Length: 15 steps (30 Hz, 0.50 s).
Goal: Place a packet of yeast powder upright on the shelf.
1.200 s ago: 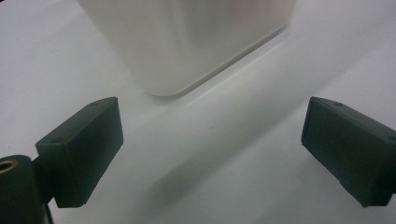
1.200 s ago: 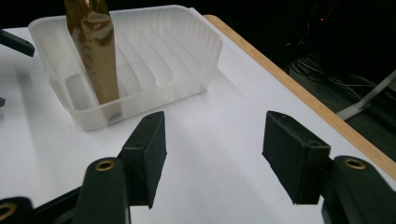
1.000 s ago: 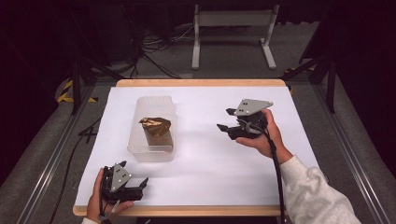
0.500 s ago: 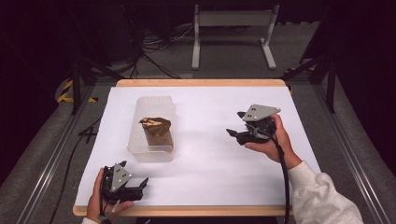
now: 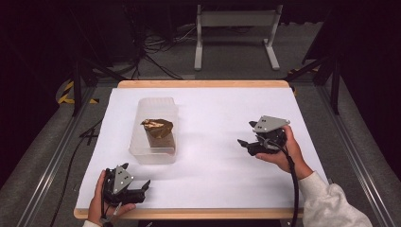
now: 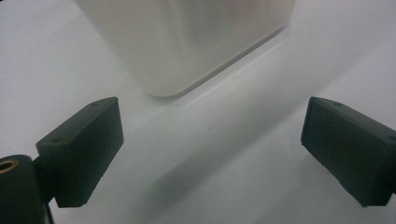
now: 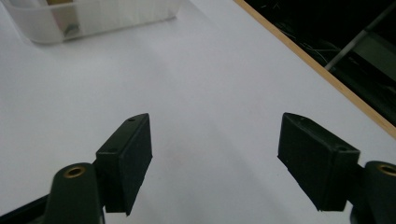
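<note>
White desk [image 5: 213,165] carries one clear plastic tub [image 5: 155,128], left of middle; one brown crumpled lump [image 5: 158,132] sits inside. High view shows lump plainly; left gripper view gives tub's frosted wall [image 6: 187,42] close up, contents hidden. Two grippers: left gripper [image 5: 135,191] at near left edge, jaws spread, nothing between. Right gripper [image 5: 248,145] well right of tub, jaws just opening, spread, nothing between. Right gripper view adds desk's wooden edge [image 7: 317,70].
</note>
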Tool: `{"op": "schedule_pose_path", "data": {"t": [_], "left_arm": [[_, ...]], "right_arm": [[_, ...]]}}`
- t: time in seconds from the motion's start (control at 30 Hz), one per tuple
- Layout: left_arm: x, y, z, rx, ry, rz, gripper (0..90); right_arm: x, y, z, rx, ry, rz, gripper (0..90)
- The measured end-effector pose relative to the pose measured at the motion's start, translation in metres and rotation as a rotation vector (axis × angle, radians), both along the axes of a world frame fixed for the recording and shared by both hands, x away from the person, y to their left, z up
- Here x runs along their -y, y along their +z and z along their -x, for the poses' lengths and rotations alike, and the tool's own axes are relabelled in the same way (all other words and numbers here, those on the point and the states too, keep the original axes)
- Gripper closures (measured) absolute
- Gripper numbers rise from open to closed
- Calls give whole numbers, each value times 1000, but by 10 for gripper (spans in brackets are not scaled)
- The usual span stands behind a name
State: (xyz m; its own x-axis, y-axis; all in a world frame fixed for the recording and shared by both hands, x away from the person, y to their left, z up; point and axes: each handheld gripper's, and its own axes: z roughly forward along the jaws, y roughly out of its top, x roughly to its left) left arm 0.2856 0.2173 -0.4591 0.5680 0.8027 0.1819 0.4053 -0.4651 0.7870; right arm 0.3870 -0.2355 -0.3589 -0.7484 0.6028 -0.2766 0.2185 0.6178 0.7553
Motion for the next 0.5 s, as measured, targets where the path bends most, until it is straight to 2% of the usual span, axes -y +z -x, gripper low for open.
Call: {"op": "schedule_pose_path", "data": {"t": [0.2, 0.5], "left_arm": [[0, 0, 0, 2, -1, 1, 65], [1, 0, 0, -2, 2, 1, 65]], "right_arm": [[7, -8, 5, 12, -10, 13, 248], [28, -24, 19, 25, -33, -29, 199]]}}
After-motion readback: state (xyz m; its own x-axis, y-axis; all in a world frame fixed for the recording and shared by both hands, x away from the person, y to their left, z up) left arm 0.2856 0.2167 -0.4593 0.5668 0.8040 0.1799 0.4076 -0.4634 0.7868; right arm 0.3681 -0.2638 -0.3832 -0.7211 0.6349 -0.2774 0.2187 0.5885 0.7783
